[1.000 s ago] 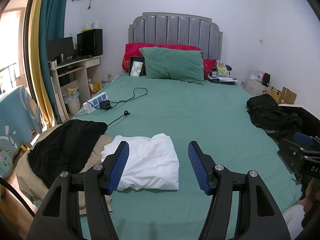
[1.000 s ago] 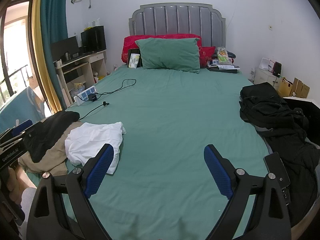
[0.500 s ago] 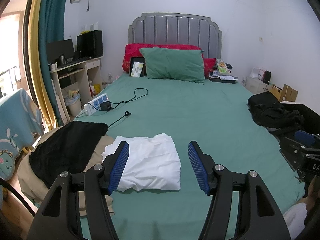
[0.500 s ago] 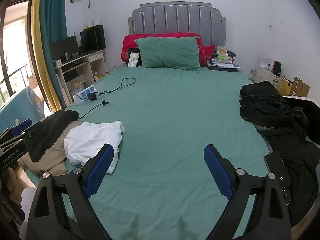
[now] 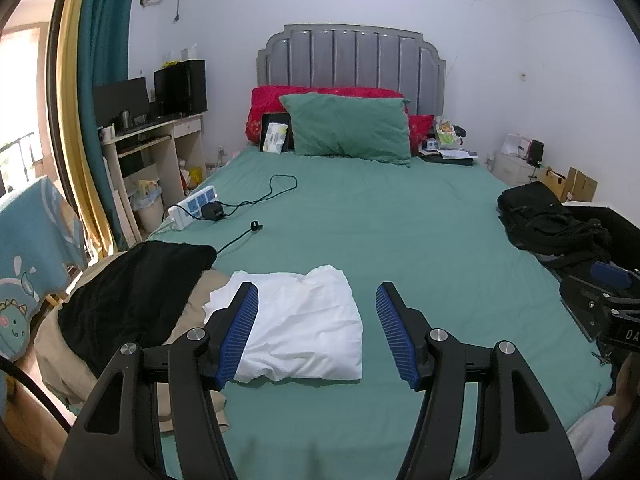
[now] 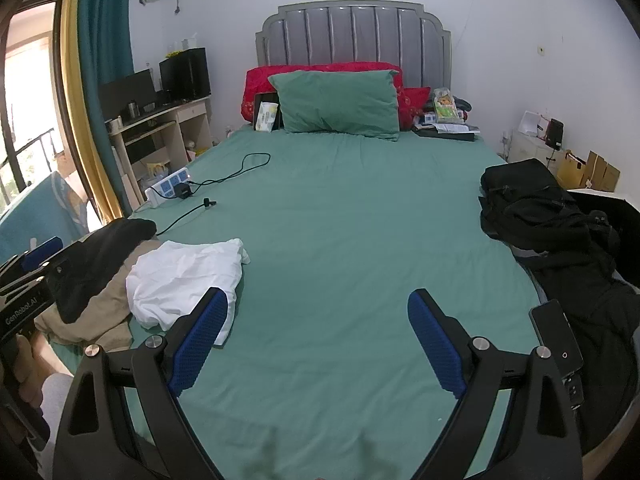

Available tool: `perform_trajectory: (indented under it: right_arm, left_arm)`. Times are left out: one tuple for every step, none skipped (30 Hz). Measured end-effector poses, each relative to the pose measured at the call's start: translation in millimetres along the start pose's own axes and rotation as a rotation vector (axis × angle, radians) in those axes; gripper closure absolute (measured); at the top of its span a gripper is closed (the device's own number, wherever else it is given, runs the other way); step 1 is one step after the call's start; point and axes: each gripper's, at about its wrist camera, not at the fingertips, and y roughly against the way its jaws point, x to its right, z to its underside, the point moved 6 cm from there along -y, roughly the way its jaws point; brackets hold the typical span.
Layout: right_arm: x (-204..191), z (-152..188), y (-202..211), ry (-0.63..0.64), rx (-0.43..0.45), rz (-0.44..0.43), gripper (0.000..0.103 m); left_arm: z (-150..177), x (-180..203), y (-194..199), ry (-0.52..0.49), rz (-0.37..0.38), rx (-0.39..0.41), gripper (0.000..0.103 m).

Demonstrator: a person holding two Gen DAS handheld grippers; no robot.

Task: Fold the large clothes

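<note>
A folded white garment (image 5: pixel 304 328) lies on the green bed sheet (image 5: pixel 400 240) near the front left; it also shows in the right wrist view (image 6: pixel 184 276). Left of it lie a black garment (image 5: pixel 128 292) and a tan one (image 5: pixel 52 356), stacked. A pile of black clothes (image 6: pixel 560 240) sits at the bed's right edge. My left gripper (image 5: pixel 316 300) is open and empty, held above the white garment. My right gripper (image 6: pixel 316 300) is open and empty over bare sheet, right of the white garment.
A power strip (image 5: pixel 192 212) with a black cable (image 5: pixel 260 196) lies on the bed's left side. A green pillow (image 5: pixel 348 128) and red pillows stand at the headboard. A desk (image 5: pixel 152 144) stands left. A phone (image 6: pixel 556 336) lies on the black clothes at right.
Both views have shifted only slightly. Both grippers stay open and empty, and the clothes have not moved.
</note>
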Motion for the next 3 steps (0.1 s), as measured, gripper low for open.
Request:
perform_trajectory:
  right_arm:
    - [0.3, 1.2, 0.3, 0.000, -0.001, 0.000, 0.012]
    - [0.6, 2.5, 0.4, 0.000, -0.002, 0.000, 0.012]
    - [0.8, 2.7, 0.2, 0.000, -0.003, 0.000, 0.012]
  left_arm:
    - [1.3, -1.4, 0.6, -0.001, -0.001, -0.003, 0.038]
    - [2.3, -2.6, 0.3, -0.002, -0.002, -0.005, 0.038]
    - [3.6, -3.5, -0.7, -0.004, -0.003, -0.009, 0.038]
